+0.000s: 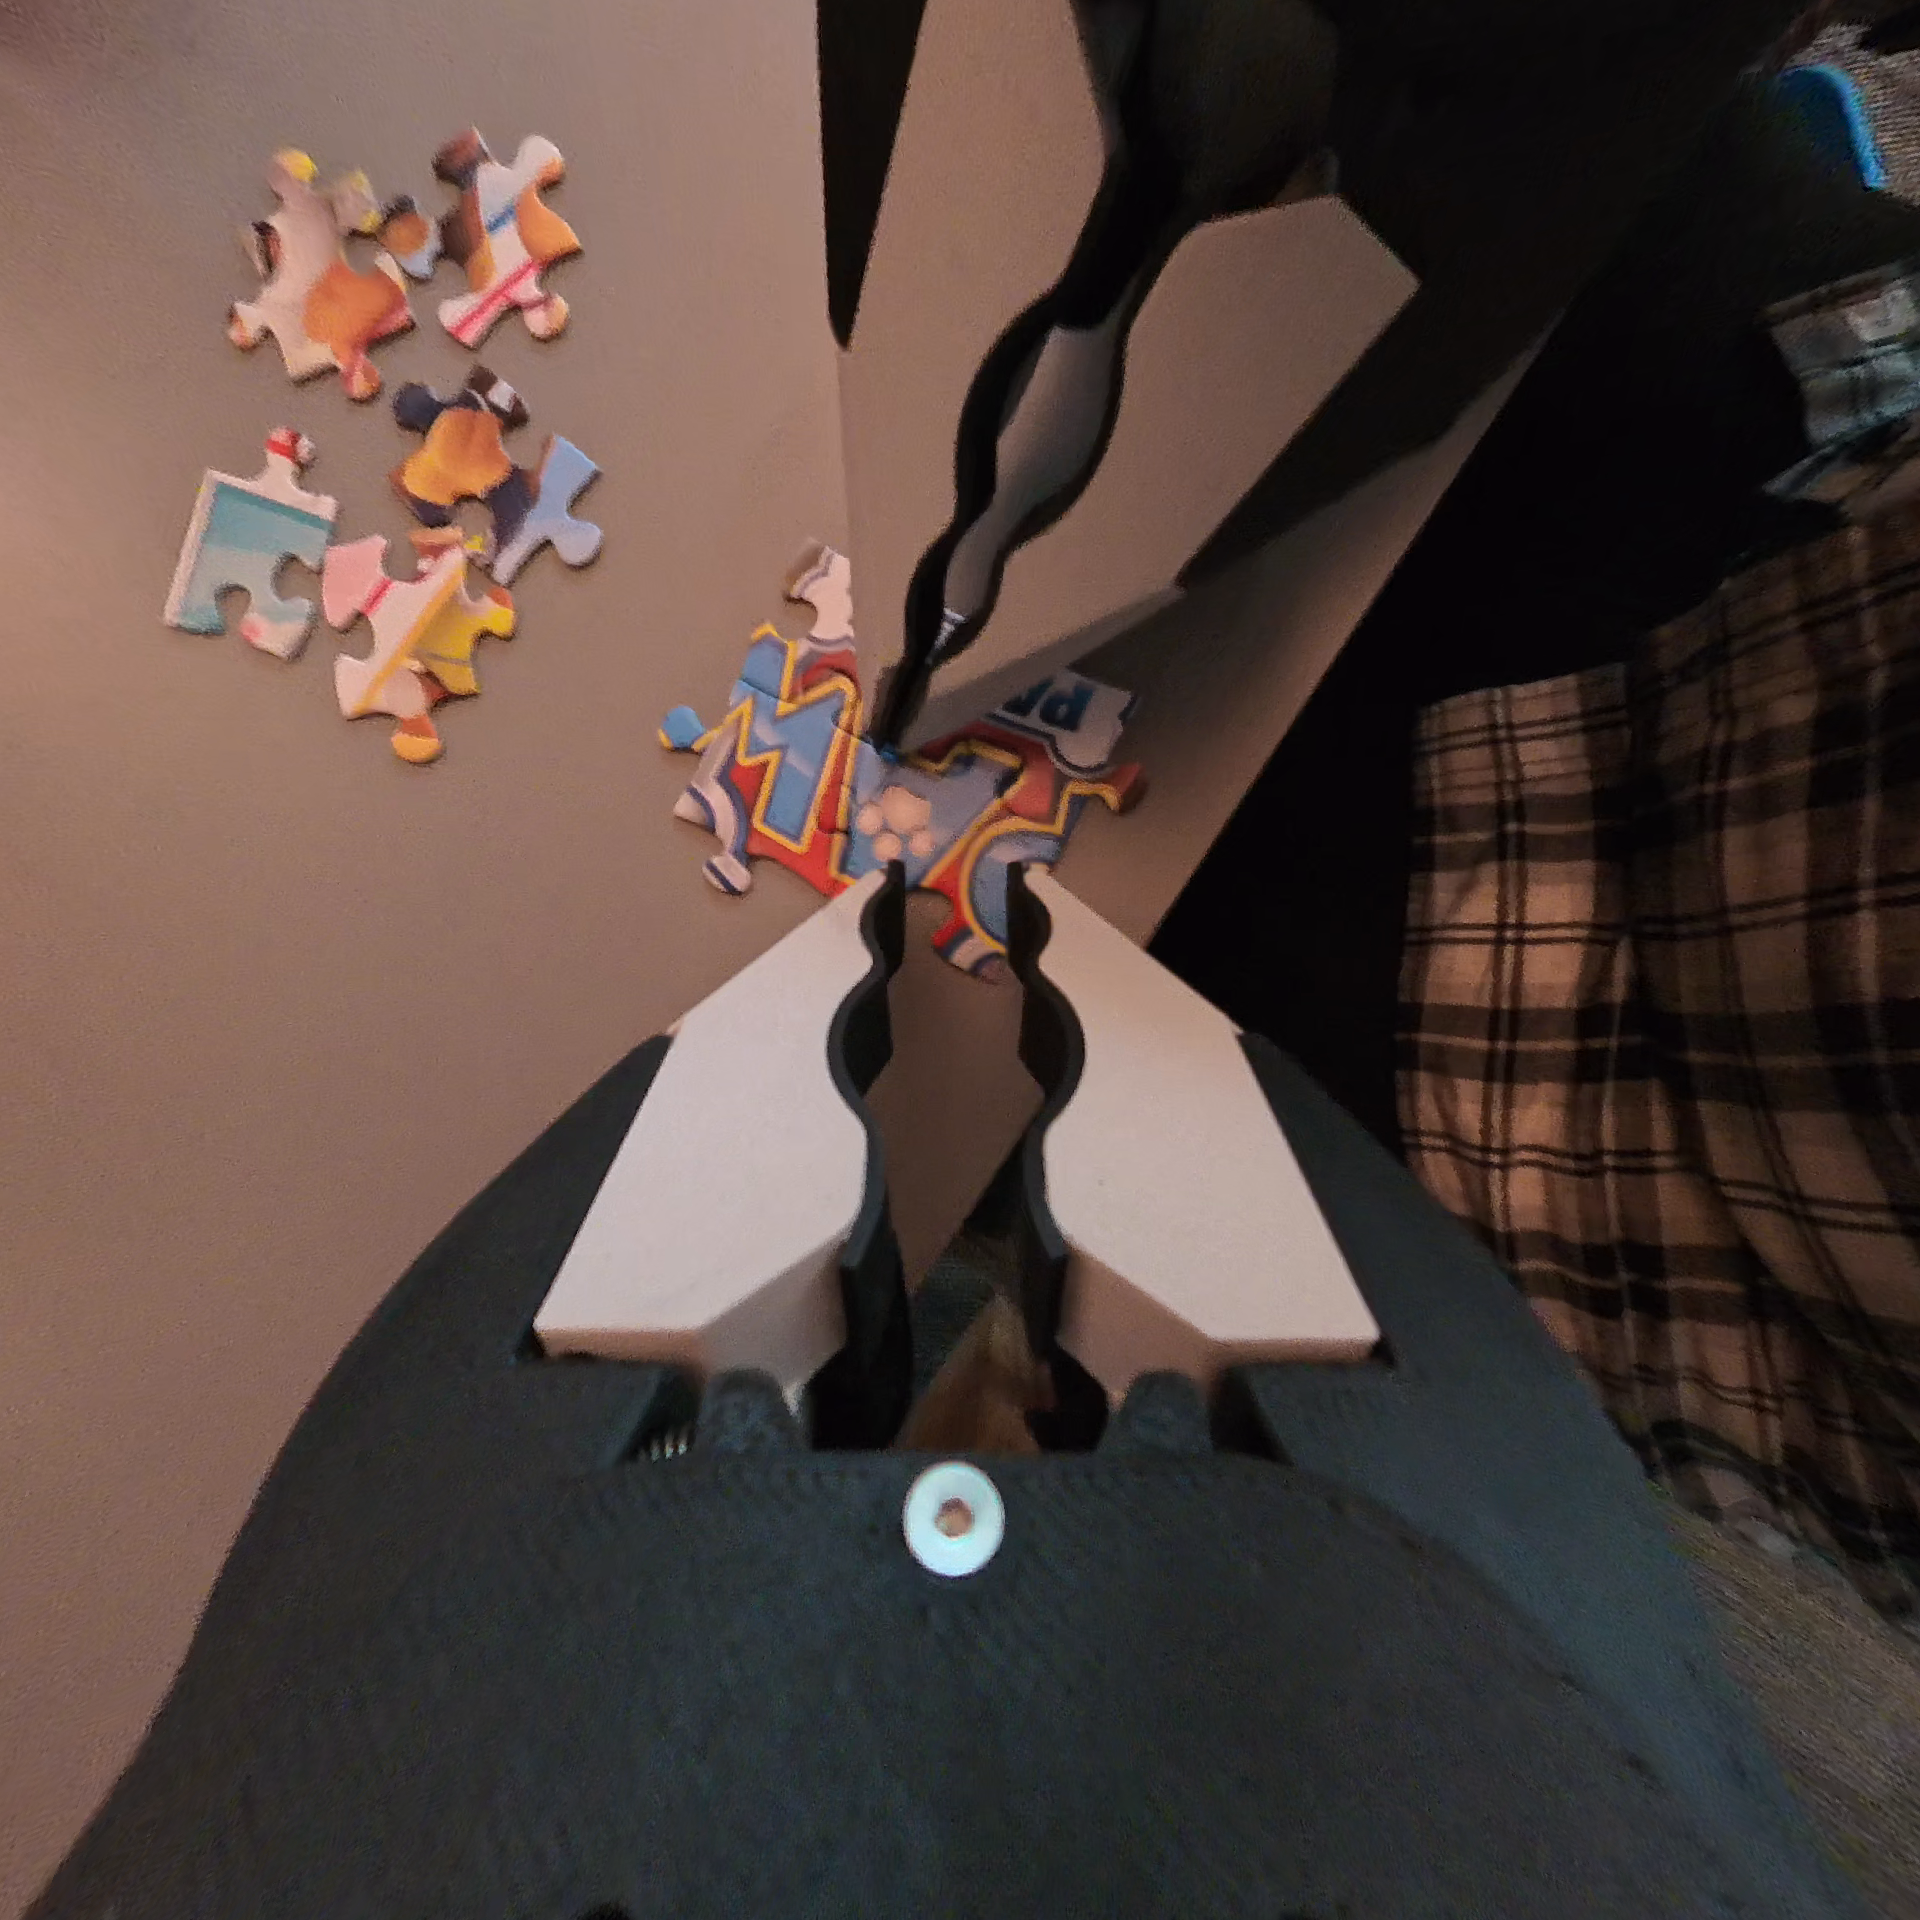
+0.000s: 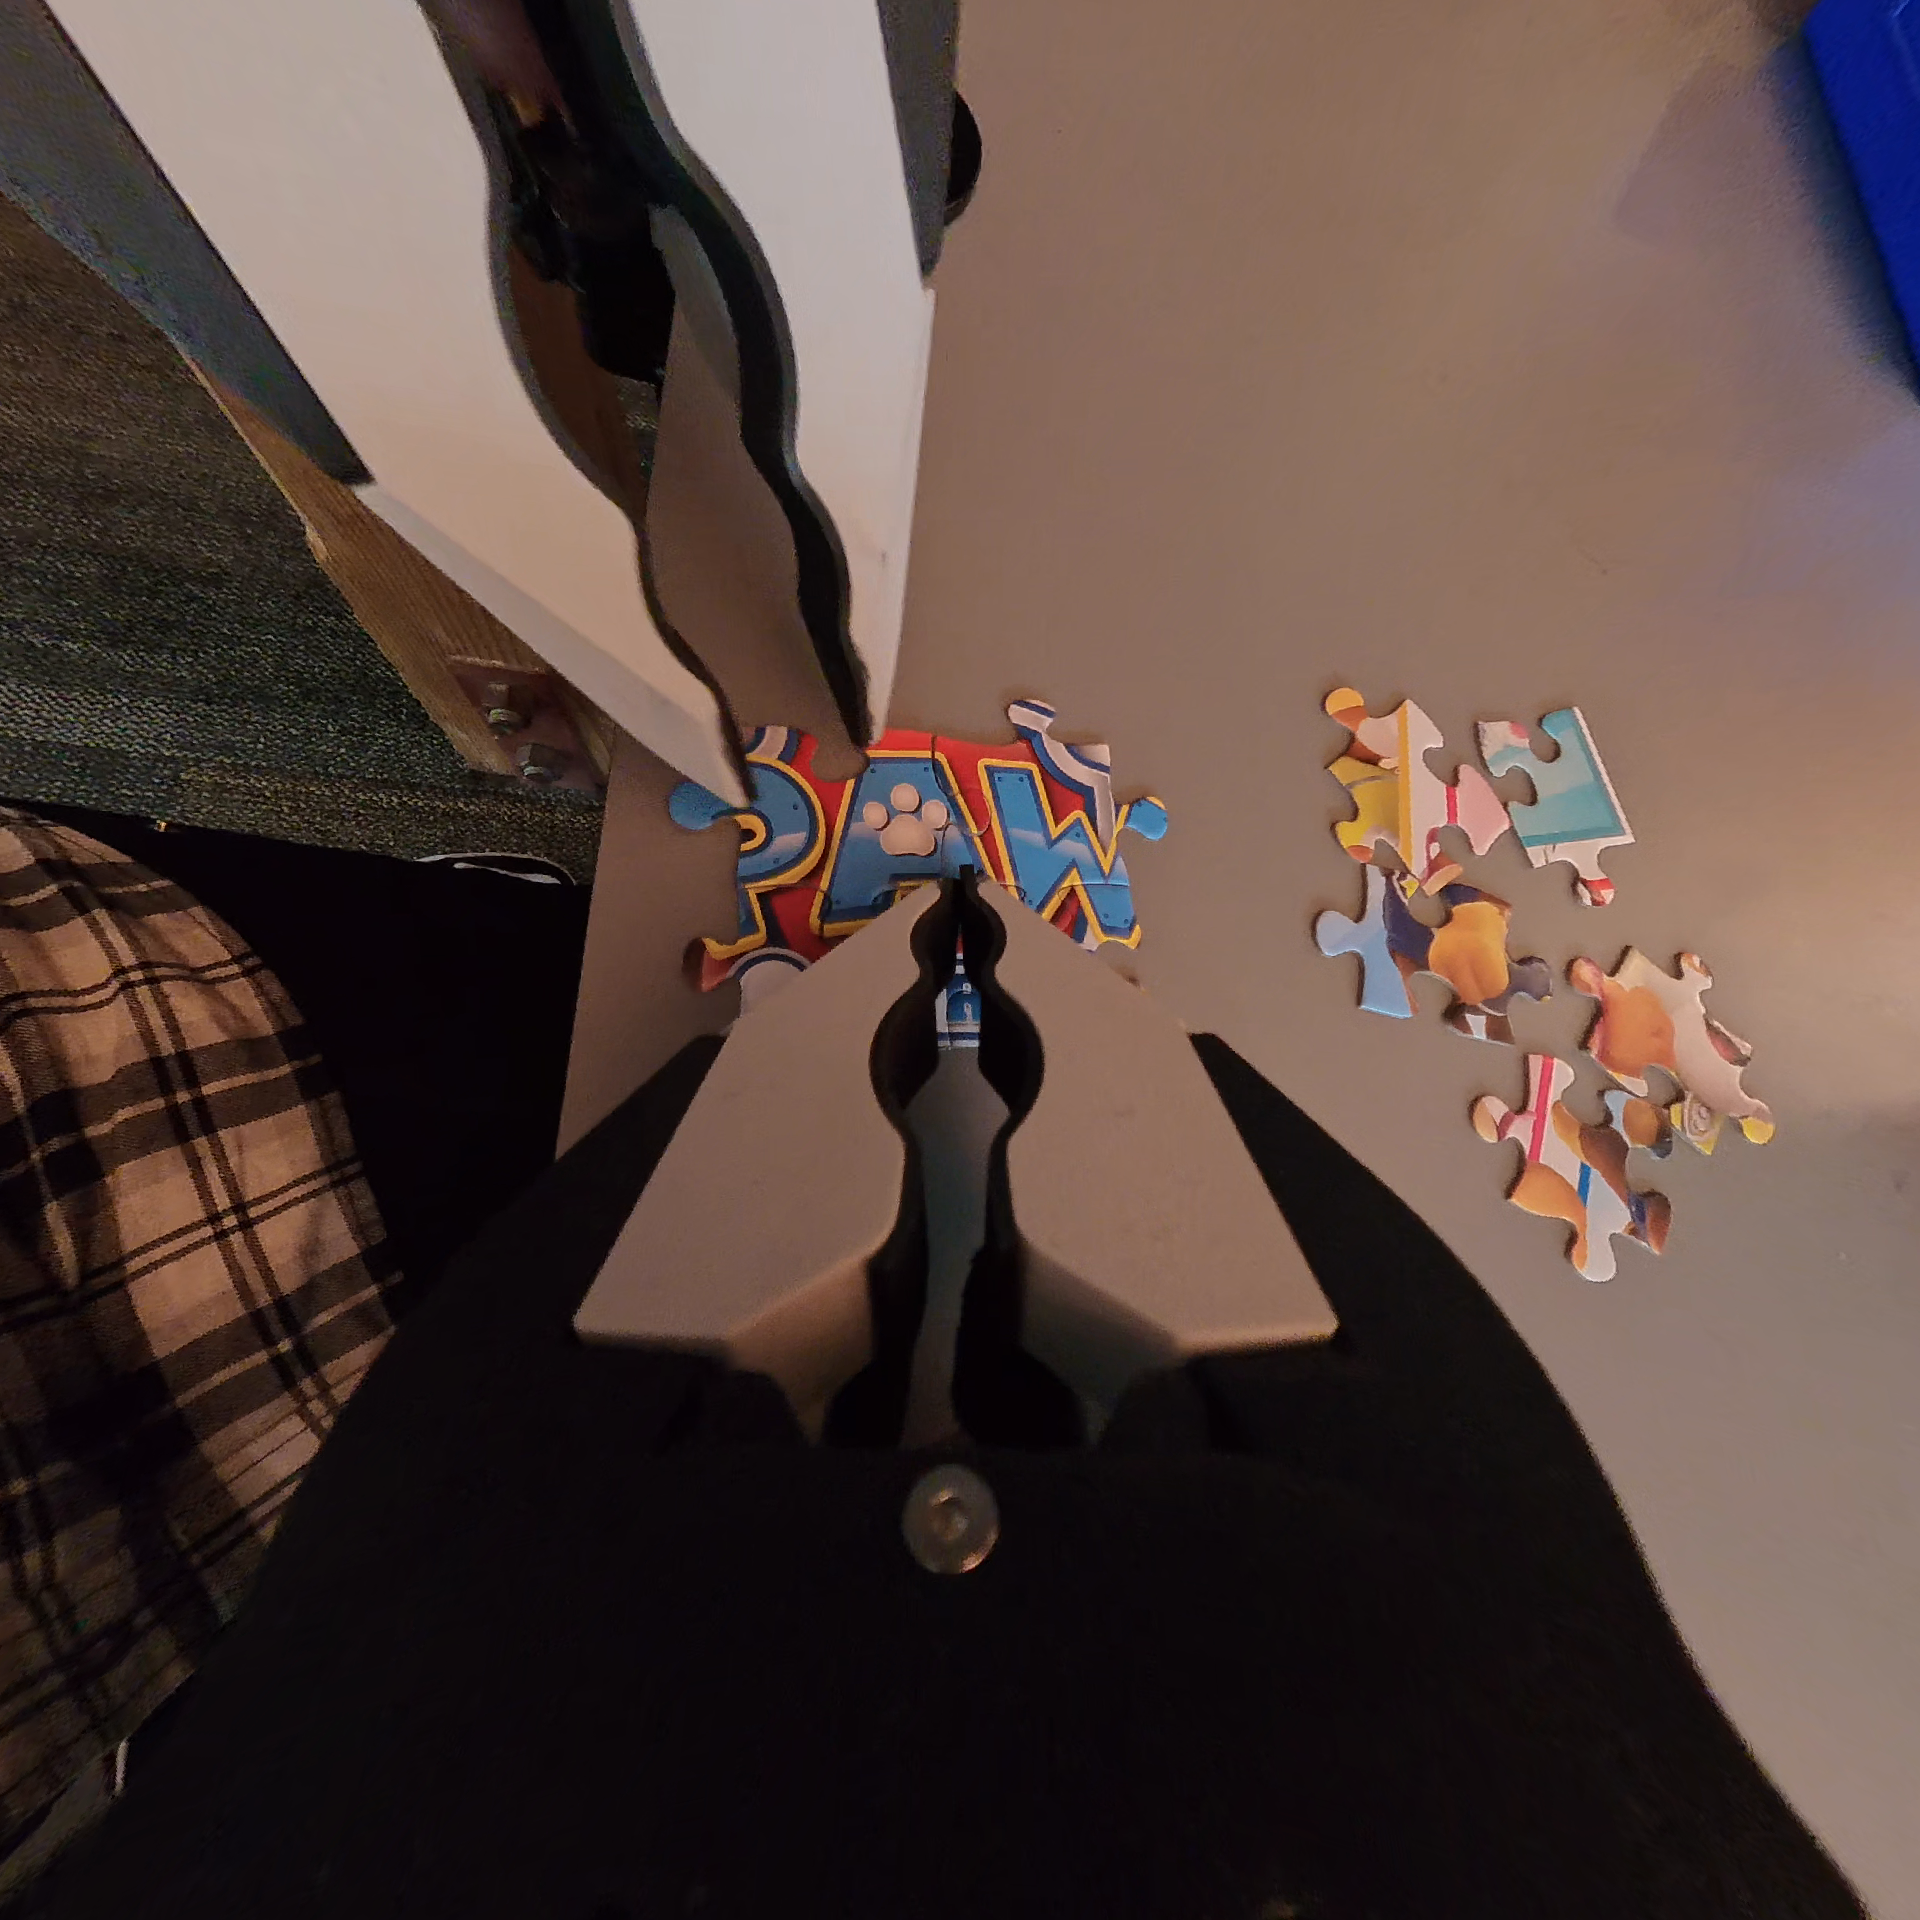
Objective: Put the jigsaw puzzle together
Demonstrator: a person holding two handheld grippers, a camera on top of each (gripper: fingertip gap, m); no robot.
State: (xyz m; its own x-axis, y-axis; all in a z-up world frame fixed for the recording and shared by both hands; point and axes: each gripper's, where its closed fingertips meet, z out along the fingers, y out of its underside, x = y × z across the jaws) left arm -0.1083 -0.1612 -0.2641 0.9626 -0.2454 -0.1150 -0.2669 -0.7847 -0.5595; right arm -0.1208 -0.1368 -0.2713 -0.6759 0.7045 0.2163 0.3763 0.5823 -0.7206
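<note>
Joined block of puzzle pieces point(image 2: 925, 842), red/blue w/ a white paw print, lies flat on the grey table point(image 2: 1351, 416) near its edge, right in front of me. Thin card by the look of it: light, stiff-ish but bends, will likely skid on the smooth top, and the seams could pop if lifted by one corner. Best pressed down or nudged from the edges, not pinched mid-block.

My right gripper point(image 2: 961, 883) has its tips pressed together, down on the block's near edge; can't tell whether it pinches a piece. My left gripper point(image 1: 954, 878) is spread a bit, tips at the opposite edge, nothing between them.

Six loose pieces point(image 2: 1527, 966) sit well apart to the side; take each by a tab or straight edge. A blue box point(image 2: 1870, 156) sits at the far corner.
</note>
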